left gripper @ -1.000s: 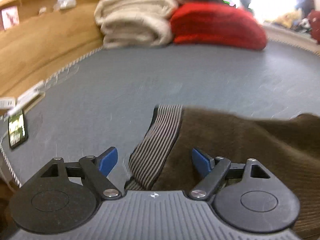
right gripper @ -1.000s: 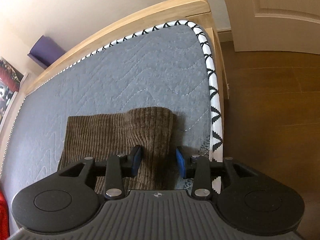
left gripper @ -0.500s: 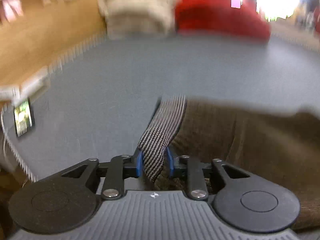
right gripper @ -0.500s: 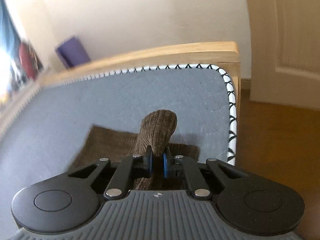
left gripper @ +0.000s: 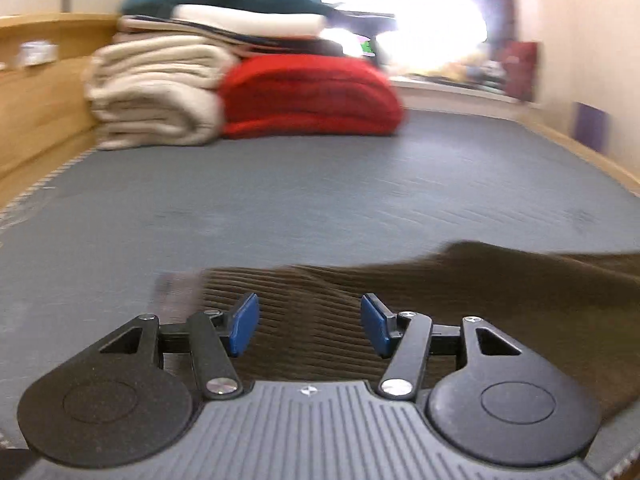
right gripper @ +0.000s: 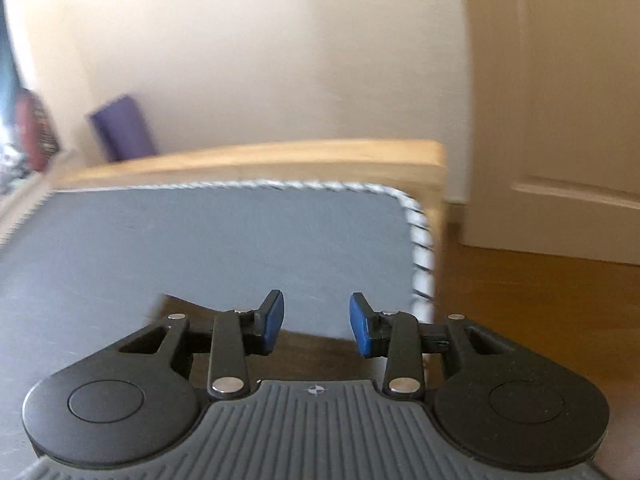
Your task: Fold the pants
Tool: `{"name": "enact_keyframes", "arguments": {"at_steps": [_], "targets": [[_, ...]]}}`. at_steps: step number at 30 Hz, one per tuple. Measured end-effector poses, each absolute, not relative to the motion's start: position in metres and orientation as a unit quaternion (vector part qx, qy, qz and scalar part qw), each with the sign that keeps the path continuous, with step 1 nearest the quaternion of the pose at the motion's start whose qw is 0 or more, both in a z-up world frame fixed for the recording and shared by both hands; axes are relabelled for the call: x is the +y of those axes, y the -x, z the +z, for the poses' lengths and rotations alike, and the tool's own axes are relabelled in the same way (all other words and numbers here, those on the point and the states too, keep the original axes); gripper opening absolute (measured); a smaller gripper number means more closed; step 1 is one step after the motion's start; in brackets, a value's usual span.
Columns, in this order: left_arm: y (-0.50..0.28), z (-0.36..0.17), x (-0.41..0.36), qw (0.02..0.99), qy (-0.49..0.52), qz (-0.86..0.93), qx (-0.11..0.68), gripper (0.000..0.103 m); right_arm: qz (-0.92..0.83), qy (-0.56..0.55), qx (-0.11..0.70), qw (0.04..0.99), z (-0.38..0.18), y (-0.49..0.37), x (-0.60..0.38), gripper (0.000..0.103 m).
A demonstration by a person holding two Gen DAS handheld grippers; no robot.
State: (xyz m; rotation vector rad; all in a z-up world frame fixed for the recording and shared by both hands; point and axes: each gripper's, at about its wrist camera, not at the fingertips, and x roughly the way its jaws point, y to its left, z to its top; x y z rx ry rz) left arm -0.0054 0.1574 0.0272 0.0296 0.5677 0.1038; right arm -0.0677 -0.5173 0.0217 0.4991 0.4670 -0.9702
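Both my grippers have just been opening, with nothing between the jaws: left gripper [left gripper: 310, 324] and right gripper [right gripper: 316, 322] are released. The pants [left gripper: 440, 300] lie folded on the near mattress [left gripper: 320, 200]. I judge one fold is laid; next needs a fresh grasp on an edge.

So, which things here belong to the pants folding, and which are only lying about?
Belonging to the job:
- brown corduroy pants
- left gripper, open
- right gripper, open
- grey mattress, the work surface

Only lying about:
- cream blankets
- red blanket
- purple block
- door
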Motion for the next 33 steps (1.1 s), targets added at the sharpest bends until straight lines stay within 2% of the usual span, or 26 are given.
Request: {"name": "enact_keyframes", "arguments": {"at_steps": [4, 7, 9, 21, 24, 28, 30, 31, 33], "targets": [[-0.004, 0.006, 0.136, 0.951, -0.026, 0.003, 0.308, 0.059, -0.354, -0.159, 0.224, 0.894, 0.039, 0.036, -0.502, 0.045], [-0.017, -0.040, 0.120, 0.900, -0.060, -0.016, 0.430, 0.057, -0.288, -0.140, 0.244, 0.915, 0.036, 0.018, -0.498, 0.046], [-0.009, -0.044, 0.109, 0.908, -0.114, -0.027, 0.403, 0.057, -0.271, -0.166, 0.259, 0.912, 0.027, 0.011, -0.507, 0.046], [-0.002, -0.048, 0.125, 0.916, -0.089, -0.025, 0.390, 0.060, -0.272, -0.313, 0.318, 0.853, -0.042, -0.058, -0.565, 0.048], [0.001, -0.048, 0.127, 0.918, -0.086, -0.025, 0.386, 0.060, -0.271, -0.293, 0.344, 0.850, -0.057, -0.088, -0.557, 0.049], [0.005, -0.050, 0.131, 0.920, -0.085, -0.027, 0.381, 0.060, -0.311, -0.212, 0.368, 0.850, -0.058, -0.119, -0.540, 0.049], [0.006, -0.048, 0.132, 0.921, -0.086, -0.028, 0.380, 0.060, -0.335, -0.170, 0.375, 0.848, -0.057, -0.131, -0.530, 0.038], [0.007, -0.048, 0.133, 0.921, -0.086, -0.029, 0.379, 0.061, -0.349, -0.158, 0.376, 0.844, -0.058, -0.135, -0.528, 0.025], [0.008, -0.048, 0.132, 0.921, -0.087, -0.029, 0.378, 0.061, -0.358, -0.156, 0.374, 0.842, -0.060, -0.136, -0.530, 0.018]]}}
